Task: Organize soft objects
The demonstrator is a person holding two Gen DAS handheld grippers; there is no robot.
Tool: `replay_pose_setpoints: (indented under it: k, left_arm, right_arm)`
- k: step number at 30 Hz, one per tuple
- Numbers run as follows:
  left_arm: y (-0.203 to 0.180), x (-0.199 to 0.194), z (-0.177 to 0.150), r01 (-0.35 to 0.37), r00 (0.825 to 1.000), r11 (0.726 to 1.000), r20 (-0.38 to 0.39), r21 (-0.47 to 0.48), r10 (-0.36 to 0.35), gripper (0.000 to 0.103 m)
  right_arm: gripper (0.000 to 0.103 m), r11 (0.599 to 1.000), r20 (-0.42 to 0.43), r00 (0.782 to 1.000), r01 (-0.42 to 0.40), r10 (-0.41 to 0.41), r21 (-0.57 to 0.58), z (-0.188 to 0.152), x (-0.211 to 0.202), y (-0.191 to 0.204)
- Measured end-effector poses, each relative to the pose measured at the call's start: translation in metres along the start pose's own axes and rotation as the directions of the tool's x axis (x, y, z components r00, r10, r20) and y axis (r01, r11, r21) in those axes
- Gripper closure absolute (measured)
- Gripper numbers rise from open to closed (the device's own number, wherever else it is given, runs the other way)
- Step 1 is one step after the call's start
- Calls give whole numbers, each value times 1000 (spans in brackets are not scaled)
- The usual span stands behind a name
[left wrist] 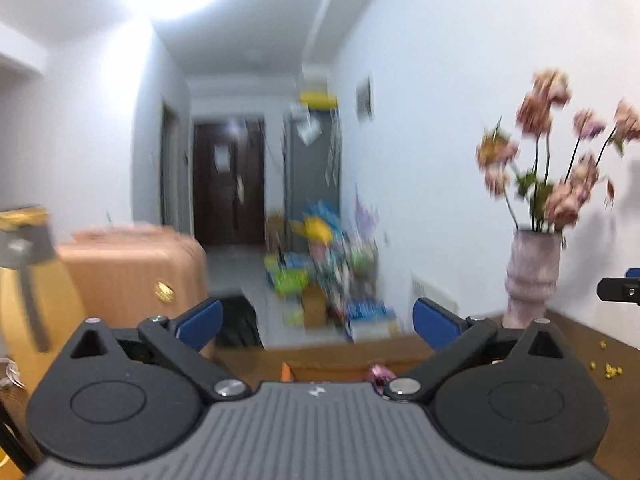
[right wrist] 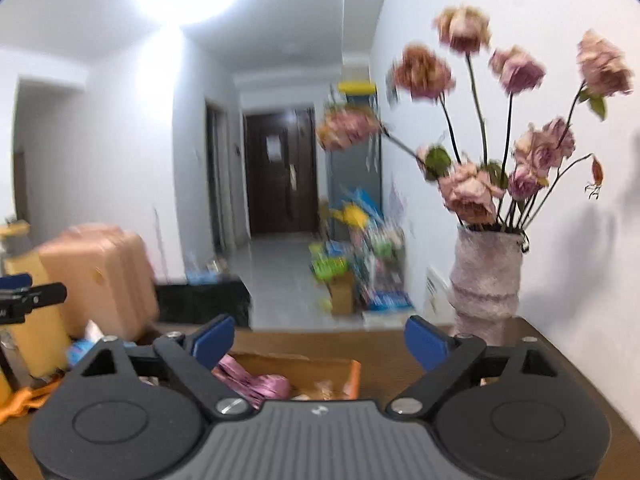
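Observation:
Both views are blurred by motion. My left gripper (left wrist: pixel 318 322) is open and empty, held above a wooden table (left wrist: pixel 360 350). Below it the rim of an orange-edged cardboard box (left wrist: pixel 289 372) and a bit of pink soft fabric (left wrist: pixel 379 374) show. My right gripper (right wrist: pixel 320 340) is open and empty, above the same box (right wrist: pixel 340 368). Pink-purple soft fabric (right wrist: pixel 256 382) lies inside the box at its left. The right gripper's tip shows in the left wrist view (left wrist: pixel 620 289), and the left gripper's tip shows in the right wrist view (right wrist: pixel 28 298).
A textured vase of dried pink roses (right wrist: pixel 486 276) stands at the table's right, near the white wall. A peach suitcase (right wrist: pixel 100 276) stands at the left. Coloured packages (right wrist: pixel 360 264) pile on the hallway floor. Small yellow bits (left wrist: pixel 610 369) lie on the table.

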State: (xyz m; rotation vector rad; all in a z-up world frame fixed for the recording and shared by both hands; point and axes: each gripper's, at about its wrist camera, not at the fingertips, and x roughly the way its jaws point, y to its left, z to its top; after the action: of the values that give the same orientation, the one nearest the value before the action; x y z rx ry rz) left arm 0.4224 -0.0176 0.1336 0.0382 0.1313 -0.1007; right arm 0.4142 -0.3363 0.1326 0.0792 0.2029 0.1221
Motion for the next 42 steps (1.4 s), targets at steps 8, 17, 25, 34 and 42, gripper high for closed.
replay_pose_setpoints:
  k: [8, 17, 25, 34, 42]
  left_arm:
    - [-1, -76, -30, -11, 1000, 1000, 19, -4, 11, 0]
    - [3, -176, -59, -18, 1000, 1000, 13, -21, 18, 0]
    - [7, -273, -107, -44, 999, 994, -22, -102, 41, 0]
    - [18, -400, -154, -118, 993, 992, -25, -37, 117, 0]
    - [6, -404, -145, -50, 999, 999, -2, -6, 50, 0]
  right_arm:
    - [0, 990, 56, 998, 29, -21, -139, -42, -58, 52]
    - [0, 990, 94, 995, 52, -40, -131, -86, -158, 83]
    - [0, 998, 50, 997, 60, -58, -34, -140, -253, 87]
    - [0, 1000, 8, 1000, 10, -10, 28, -196, -365, 118]
    - [0, 1000, -36, 999, -14, 15, 11, -206, -365, 137]
